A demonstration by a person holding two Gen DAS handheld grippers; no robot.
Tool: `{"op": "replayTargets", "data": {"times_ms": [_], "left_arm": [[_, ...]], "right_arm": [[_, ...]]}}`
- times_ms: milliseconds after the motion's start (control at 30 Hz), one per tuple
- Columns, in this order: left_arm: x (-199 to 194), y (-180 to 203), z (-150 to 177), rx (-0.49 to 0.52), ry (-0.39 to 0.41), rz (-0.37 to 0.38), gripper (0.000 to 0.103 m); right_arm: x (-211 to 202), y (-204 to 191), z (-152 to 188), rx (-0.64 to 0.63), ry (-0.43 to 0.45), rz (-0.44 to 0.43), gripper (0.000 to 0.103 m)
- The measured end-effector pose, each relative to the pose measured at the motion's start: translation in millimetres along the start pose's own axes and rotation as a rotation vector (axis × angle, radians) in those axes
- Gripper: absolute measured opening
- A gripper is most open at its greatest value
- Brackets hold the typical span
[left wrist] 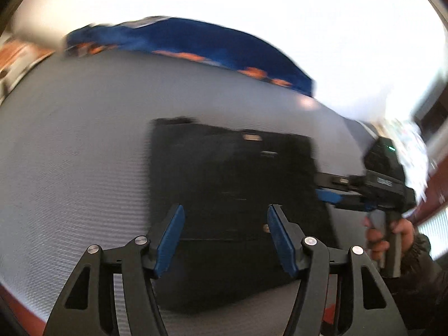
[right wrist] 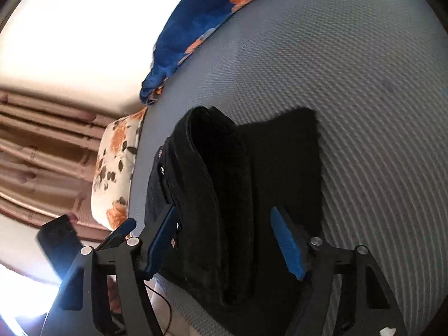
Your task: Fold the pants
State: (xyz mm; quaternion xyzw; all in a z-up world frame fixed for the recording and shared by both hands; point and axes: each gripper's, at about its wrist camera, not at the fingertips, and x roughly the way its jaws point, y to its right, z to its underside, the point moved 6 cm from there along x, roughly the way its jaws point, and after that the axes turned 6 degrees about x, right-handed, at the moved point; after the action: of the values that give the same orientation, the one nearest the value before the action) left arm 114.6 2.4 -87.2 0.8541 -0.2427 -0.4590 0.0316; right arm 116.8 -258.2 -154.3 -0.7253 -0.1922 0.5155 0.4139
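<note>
The black pants [left wrist: 232,184] lie folded into a thick rectangle on the grey textured mattress [left wrist: 70,154]. My left gripper [left wrist: 225,238] hovers over their near edge, jaws open with nothing between the pads. In the left wrist view my right gripper [left wrist: 324,189], held by a hand [left wrist: 392,232], reaches the pants' right edge. In the right wrist view the pants [right wrist: 224,182] show a raised top fold with rivets on the waistband. My right gripper [right wrist: 224,243] straddles that fold; the right pad stands off the cloth, so it is open. A finger of my left gripper [right wrist: 123,228] shows at lower left.
A blue blanket with orange flowers [right wrist: 201,22] is bunched at the mattress's far edge. A floral pillow [right wrist: 117,168] and brown curtains [right wrist: 42,145] lie beyond the mattress [right wrist: 350,84]. A thin dark cable [right wrist: 165,308] hangs below its edge.
</note>
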Motion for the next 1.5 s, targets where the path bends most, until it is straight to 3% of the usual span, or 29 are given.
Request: {"op": "replayTargets", "data": {"times_ms": [167,233,333,567,800,867,900,1000,1100,1333,1367,1433,1500], "left_arm": [[13,-40,8,-0.104,-0.041,-0.058,0.062],[17,-46,9,-0.121,-0.047,-0.056,0.062],[17,-48,5,-0.117,-0.035,-0.070,0.062],[23,-23,-12,-0.055,-0.013,-0.029,0.062],[33,-1,-11,0.028,-0.039,-0.012,0.062],[42,0,-7,0.042,-0.064,-0.017,0.062],[47,-1,-5,0.048,-0.077,-0.025,0.063],[52,-2,3,0.084,-0.096,-0.053,0.063],[52,-2,8,0.088,-0.101,-0.049,0.063],[44,0,26,0.100,-0.128,-0.024,0.063],[45,1,26,0.105,-0.134,-0.023,0.063],[42,4,31,0.127,-0.155,-0.022,0.063],[36,7,38,0.158,-0.172,-0.022,0.063]], "right_arm": [[20,-5,-16,-0.002,-0.016,-0.041,0.050],[24,-9,-19,0.000,-0.013,-0.021,0.021],[17,-22,-14,-0.005,0.020,0.001,0.010],[-38,-59,-1,-0.048,0.162,0.065,0.009],[-39,4,5,0.055,0.201,0.234,0.008],[-38,15,5,0.116,0.217,0.203,0.009],[-37,18,4,0.144,0.214,0.186,0.012],[-42,10,7,0.116,0.213,0.238,0.029],[-51,0,16,0.079,0.217,0.296,0.032],[-63,-10,61,0.068,0.151,0.261,0.030],[-60,-11,66,0.057,0.141,0.265,0.029],[-58,-11,75,0.022,0.130,0.306,0.014],[-64,-17,78,0.004,0.145,0.308,0.011]]}}
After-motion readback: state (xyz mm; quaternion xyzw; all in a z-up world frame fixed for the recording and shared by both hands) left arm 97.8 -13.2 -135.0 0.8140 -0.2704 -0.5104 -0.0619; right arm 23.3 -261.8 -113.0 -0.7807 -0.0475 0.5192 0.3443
